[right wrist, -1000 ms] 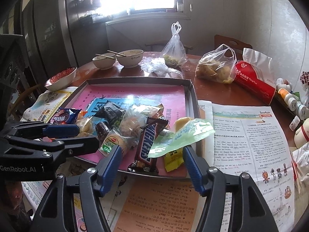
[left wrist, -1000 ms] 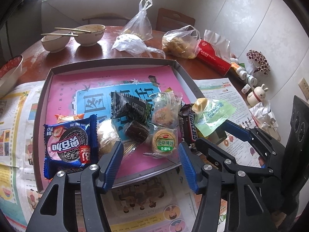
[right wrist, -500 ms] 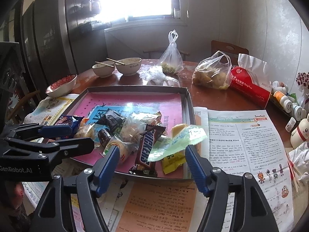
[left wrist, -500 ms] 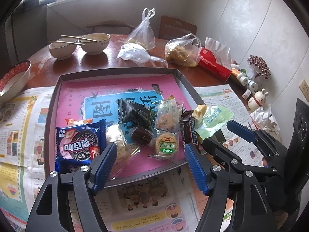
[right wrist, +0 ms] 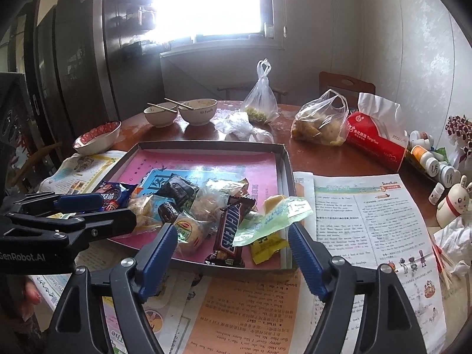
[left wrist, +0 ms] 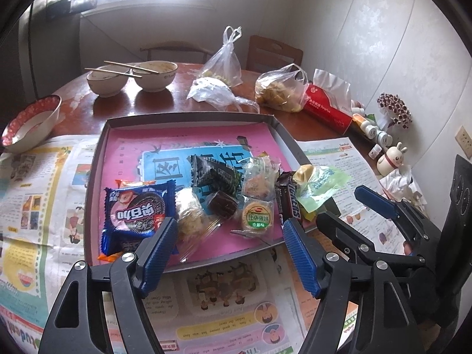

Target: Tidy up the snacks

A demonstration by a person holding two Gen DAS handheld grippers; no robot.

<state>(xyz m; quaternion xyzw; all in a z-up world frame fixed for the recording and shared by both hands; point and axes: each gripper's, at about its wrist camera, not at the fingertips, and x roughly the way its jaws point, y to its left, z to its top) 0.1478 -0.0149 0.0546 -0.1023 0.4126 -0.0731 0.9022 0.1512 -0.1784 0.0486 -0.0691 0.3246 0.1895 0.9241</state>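
A grey tray (left wrist: 188, 118) with a pink liner holds a heap of snacks: a blue Oreo pack (left wrist: 137, 211), a Snickers bar (left wrist: 289, 197), a round green-label biscuit (left wrist: 256, 217), a dark wrapped cake (left wrist: 222, 203), a black pack (left wrist: 214, 172) and a light green wrapper (left wrist: 320, 184) lying over the right rim. My left gripper (left wrist: 228, 246) is open and empty, just in front of the tray's near edge. My right gripper (right wrist: 231, 250) is open and empty, near the Snickers bar (right wrist: 228, 230) and green wrapper (right wrist: 273, 216). The tray rim (right wrist: 283, 162) shows there too.
Newspapers (left wrist: 38, 194) cover the near table around the tray. Behind it stand two bowls with chopsticks (left wrist: 153, 75), a red-rimmed bowl (left wrist: 29, 121), plastic bags (left wrist: 278, 90), a red tissue pack (left wrist: 327, 109), small bottles (left wrist: 374, 132) and a rabbit figurine (left wrist: 391, 159).
Both grippers have drawn back and up from the tray, still open. The snacks have not moved.
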